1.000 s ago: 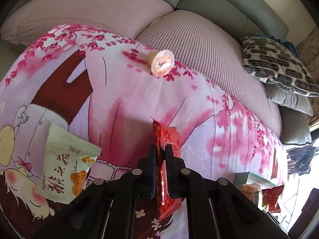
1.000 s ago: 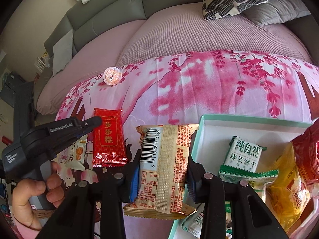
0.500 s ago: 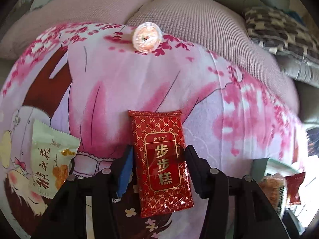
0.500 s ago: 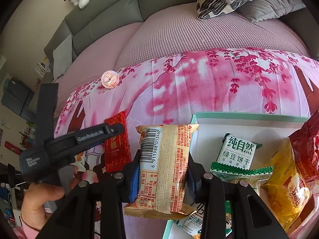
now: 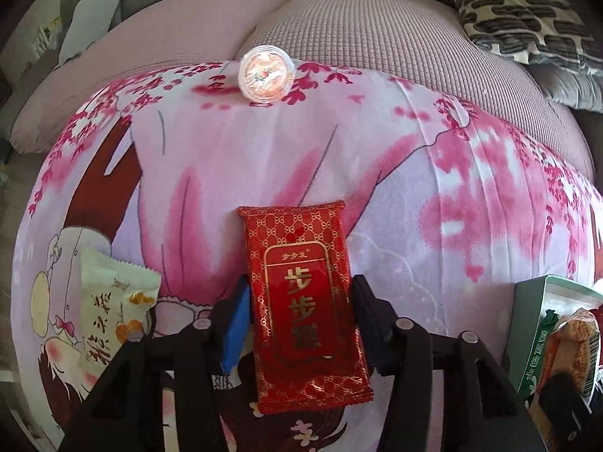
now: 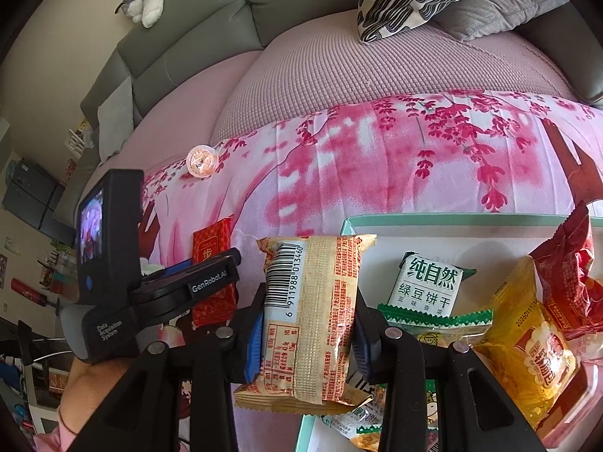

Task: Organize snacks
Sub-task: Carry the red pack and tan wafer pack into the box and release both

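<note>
box, mint-green rim, white inside, sits on the pink blossom blanket at its near right part. inside it: green-and-white mung bean biscuit pack, yellow snack bag, crinkled red bag at the right wall, more small packs at the near wall, partly hidden.

blanket's far edge meets the mauve sofa cushion. jelly cup lies right at that far edge, well apart from everything else. wide bare stretch of blanket between the cup and the near snacks. pale green rice-cake pack lies toward the blanket's left edge.

left gripper: jaws closing, straddling the red pastry pack, which lies flat on the blanket. pads sit just beside its long sides; cannot tell whether they touch yet. pack runs lengthwise between the fingers, far end sticking out beyond the tips.

right gripper: clamped across the beige barcode pack, held over the box's left wall, both pads pressing its sides.
</note>
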`<action>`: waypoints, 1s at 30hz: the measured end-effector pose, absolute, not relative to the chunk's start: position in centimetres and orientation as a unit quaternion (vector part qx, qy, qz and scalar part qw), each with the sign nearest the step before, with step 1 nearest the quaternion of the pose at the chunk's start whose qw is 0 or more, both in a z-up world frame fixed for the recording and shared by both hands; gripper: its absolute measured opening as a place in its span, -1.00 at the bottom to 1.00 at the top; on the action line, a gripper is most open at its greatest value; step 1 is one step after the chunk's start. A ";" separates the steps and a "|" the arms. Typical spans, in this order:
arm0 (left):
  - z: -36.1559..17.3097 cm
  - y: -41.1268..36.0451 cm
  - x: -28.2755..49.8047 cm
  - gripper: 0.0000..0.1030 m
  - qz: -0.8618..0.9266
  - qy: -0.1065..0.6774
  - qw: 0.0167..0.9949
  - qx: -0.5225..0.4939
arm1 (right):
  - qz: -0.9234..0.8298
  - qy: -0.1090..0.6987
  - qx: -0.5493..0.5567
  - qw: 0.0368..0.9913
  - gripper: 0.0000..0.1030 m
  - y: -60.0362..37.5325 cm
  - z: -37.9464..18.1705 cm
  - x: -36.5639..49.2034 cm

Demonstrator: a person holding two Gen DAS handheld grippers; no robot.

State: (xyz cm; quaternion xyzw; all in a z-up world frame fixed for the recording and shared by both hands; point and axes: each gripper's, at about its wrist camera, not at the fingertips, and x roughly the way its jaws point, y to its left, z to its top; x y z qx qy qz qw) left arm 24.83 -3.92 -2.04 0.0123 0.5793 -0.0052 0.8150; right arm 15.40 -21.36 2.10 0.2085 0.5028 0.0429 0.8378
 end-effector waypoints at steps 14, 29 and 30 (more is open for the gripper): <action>2.0 -0.8 18.9 -0.08 -0.035 0.543 0.829 -0.128 | 0.037 0.486 0.229 0.843 -0.21 -22.6 3.9 11.9; 6.2 -6.0 12.5 -0.08 -0.123 0.509 0.846 -0.103 | -0.031 0.475 0.243 0.845 -0.21 -26.8 4.8 5.6; 6.5 -6.7 12.1 -0.08 -0.132 0.506 0.847 -0.096 | -0.041 0.475 0.246 0.844 -0.21 -27.4 4.7 5.1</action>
